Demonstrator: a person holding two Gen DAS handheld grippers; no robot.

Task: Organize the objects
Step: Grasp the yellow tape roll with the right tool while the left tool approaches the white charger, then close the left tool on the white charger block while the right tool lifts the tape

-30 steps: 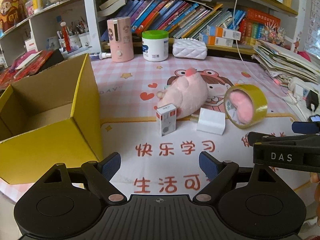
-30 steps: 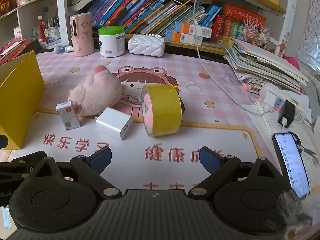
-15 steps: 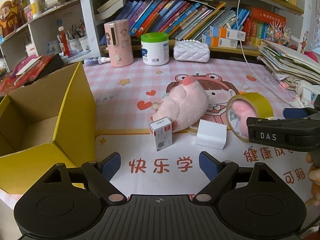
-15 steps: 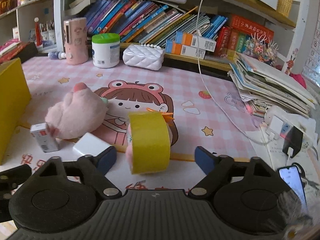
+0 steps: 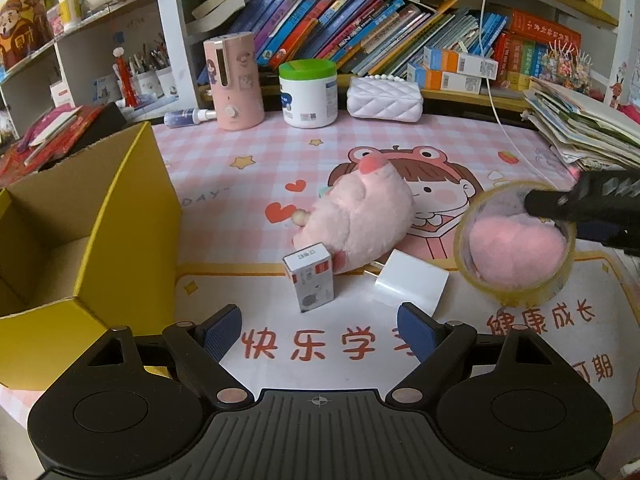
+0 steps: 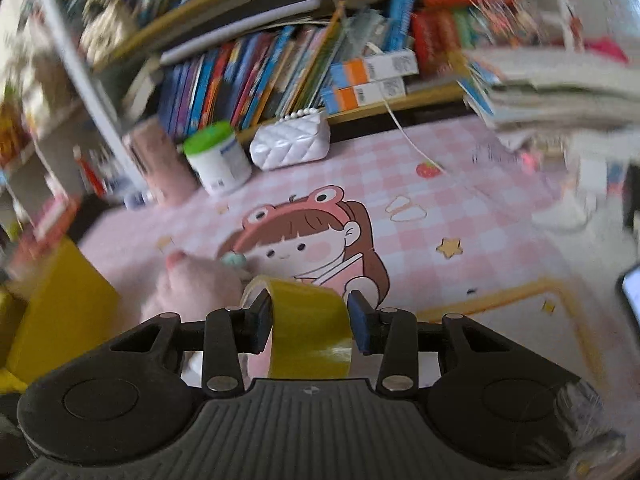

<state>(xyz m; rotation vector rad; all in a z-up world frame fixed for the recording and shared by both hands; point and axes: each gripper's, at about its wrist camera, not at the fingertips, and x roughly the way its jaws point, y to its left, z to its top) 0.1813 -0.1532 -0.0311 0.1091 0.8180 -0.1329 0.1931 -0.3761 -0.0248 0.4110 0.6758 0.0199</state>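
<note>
In the right wrist view my right gripper is shut on the yellow tape roll, one pad on each flat side. The left wrist view shows the tape roll at the right with a black finger across its top. My left gripper is open over the mat with nothing between its fingers. Just beyond it stand a small white box and a white charger block. A pink plush toy lies behind them. The open yellow carton stands at the left.
Along the back edge stand a pink humidifier, a green-lidded white tub and a white quilted purse. Stacked papers lie at the right, a white cable crosses the mat, and a phone lies far right.
My right gripper went forward to the tape roll, closed its jaws on it and rolled. The left gripper drifted slightly forward and stayed open.
</note>
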